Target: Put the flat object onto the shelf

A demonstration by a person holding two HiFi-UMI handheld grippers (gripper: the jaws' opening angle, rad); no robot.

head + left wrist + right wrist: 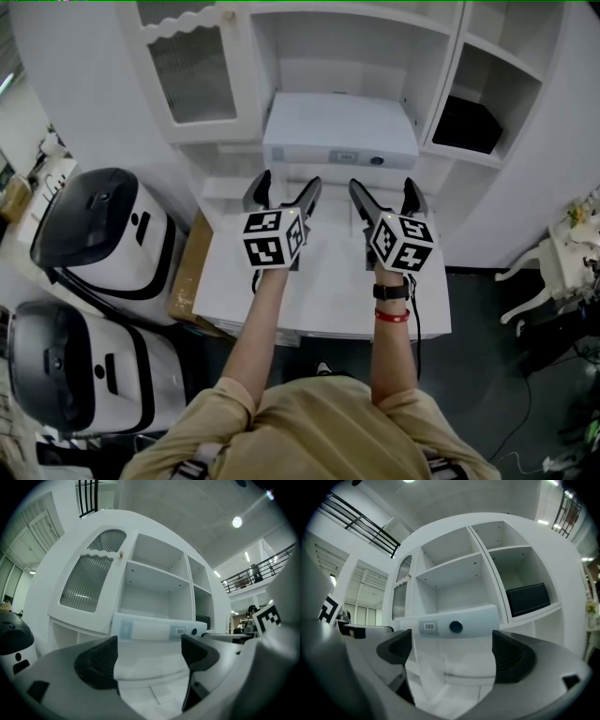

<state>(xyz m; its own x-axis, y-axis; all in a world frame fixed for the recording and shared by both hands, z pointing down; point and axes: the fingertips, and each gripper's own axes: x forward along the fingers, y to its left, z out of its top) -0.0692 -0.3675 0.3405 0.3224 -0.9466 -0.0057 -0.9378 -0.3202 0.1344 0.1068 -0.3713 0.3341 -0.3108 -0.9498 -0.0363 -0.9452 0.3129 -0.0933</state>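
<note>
The flat object is a pale white binder (339,127) lying flat on the bottom shelf of the white cabinet's middle bay (347,56). Its spine, with a barcode label and a round hole, faces me (154,631) (454,626). My left gripper (287,187) (150,656) and right gripper (384,190) (452,653) hover side by side over the white table (328,300). They are just short of the binder's front edge. Both stand open with nothing between their dark pads.
A ribbed glass door (192,70) closes the cabinet's left bay. A black box (466,124) sits in the right bay. Two white-and-black machines (103,234) and a cardboard sheet (187,272) stand left of the table. A white chair (553,262) is at the right.
</note>
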